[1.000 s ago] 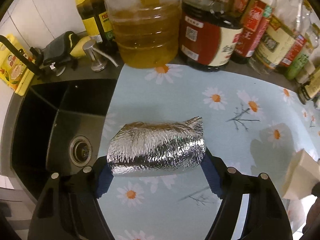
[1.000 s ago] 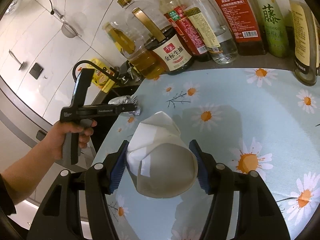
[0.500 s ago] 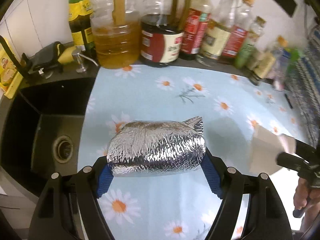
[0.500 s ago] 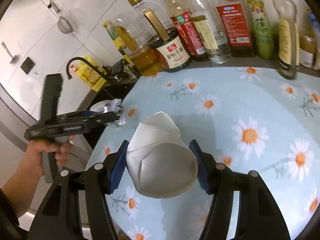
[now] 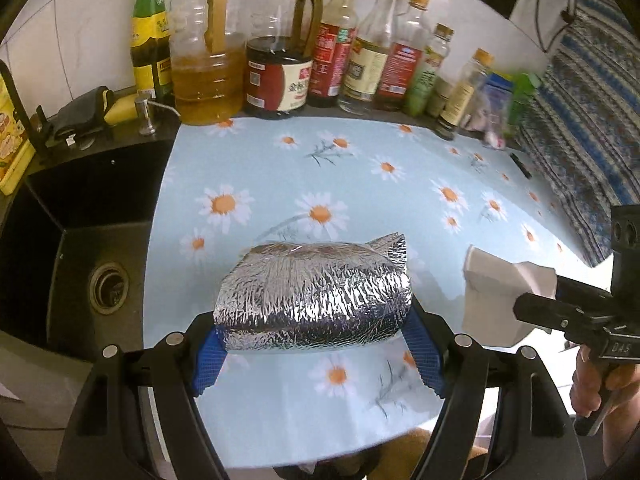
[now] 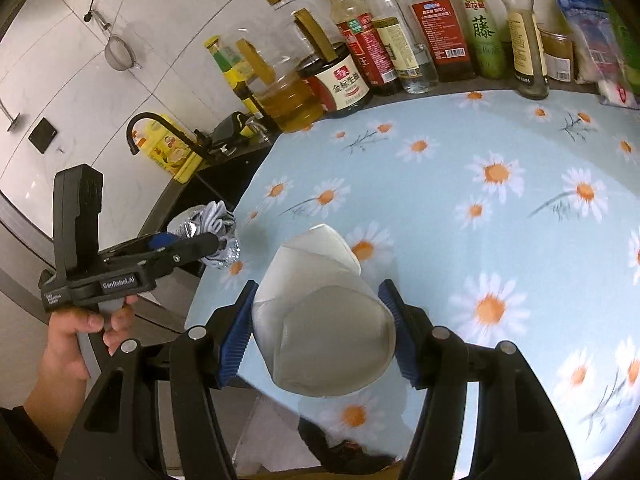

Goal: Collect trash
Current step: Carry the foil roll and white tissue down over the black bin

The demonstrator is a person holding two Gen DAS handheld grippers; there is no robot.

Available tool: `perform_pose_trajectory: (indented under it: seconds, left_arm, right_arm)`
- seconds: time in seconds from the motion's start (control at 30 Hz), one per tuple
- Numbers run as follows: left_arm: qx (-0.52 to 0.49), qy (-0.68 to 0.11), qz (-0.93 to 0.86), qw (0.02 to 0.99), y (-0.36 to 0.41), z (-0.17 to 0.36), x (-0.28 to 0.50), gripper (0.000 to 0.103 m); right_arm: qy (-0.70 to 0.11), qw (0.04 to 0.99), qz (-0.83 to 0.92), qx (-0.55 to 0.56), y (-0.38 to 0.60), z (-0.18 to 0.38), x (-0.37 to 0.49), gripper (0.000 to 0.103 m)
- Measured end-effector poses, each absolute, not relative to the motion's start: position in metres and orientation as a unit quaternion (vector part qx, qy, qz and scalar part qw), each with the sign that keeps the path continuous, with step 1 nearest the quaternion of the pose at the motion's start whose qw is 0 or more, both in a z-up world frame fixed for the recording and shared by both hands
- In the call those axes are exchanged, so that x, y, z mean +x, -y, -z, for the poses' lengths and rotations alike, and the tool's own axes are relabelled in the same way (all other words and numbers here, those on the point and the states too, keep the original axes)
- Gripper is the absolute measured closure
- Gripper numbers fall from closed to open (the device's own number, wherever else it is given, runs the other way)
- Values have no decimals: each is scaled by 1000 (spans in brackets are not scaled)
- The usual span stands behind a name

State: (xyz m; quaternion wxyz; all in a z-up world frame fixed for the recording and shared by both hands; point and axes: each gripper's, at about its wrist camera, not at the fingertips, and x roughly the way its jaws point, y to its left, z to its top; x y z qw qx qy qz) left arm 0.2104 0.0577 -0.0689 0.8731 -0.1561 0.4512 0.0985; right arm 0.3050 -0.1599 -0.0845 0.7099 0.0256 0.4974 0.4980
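Black grippers, ribbed blue fingers

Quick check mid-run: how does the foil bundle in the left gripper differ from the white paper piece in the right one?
The foil bundle is shiny, crinkled silver; the white paper piece is matte and smooth with folded flaps. The foil bundle lies long and crosswise, spanning the left gripper; the paper piece is rounder and points forward out of the right gripper. Shared: each is clamped between blue pads and held above the daisy-print tablecloth.
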Motion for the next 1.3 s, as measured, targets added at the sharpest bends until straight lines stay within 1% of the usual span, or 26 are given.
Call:
perform_pose_trajectory:
  seconds: [0.53,1.03,1.3]
  left_arm:
    - [-160,-456,-56,874,-22,75,125,28]
    - [-196,-470,-36,860,4,111,72,28]
    - [-216,-496,-35,840,13,143,50,28]
  right_arm:
    - [-495,713,-496,25,169,79,215,42]
    - [-511,700,-499,6,172,89,165,42]
    - [-539,684,-493,-8,176,111,146,42]
